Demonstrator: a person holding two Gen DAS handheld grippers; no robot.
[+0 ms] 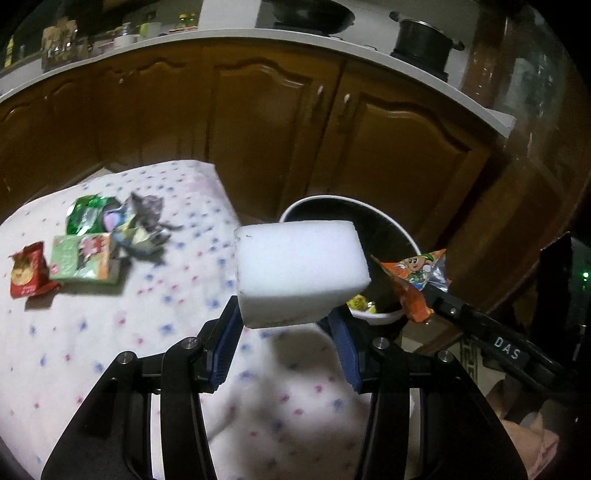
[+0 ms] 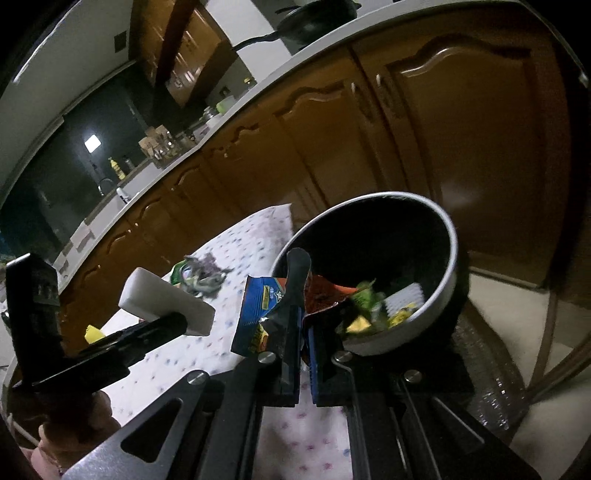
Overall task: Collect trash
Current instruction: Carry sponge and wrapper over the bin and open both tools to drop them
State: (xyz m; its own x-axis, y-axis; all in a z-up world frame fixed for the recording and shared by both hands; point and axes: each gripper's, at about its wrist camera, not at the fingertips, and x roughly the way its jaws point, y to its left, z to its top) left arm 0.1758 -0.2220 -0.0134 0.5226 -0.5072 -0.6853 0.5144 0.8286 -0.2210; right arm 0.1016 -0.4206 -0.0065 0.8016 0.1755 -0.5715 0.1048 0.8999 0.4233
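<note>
My left gripper (image 1: 286, 314) is shut on a white foam block (image 1: 301, 271) and holds it above the dotted tablecloth (image 1: 110, 339), near the round bin (image 1: 388, 225). It also shows in the right wrist view (image 2: 166, 301). My right gripper (image 2: 303, 317) is shut on an orange and blue snack wrapper (image 2: 258, 314) at the rim of the bin (image 2: 448, 236), which holds several wrappers. That wrapper shows in the left wrist view (image 1: 415, 280). On the cloth lie a red packet (image 1: 27, 271), a green carton (image 1: 83, 260) and crumpled wrappers (image 1: 122, 221).
Brown kitchen cabinets (image 1: 258, 122) stand behind the table under a white counter (image 1: 229, 35) with pots and jars. The table's far edge (image 1: 218, 181) is beside the bin. A glass-topped surface (image 2: 491, 369) lies under the bin.
</note>
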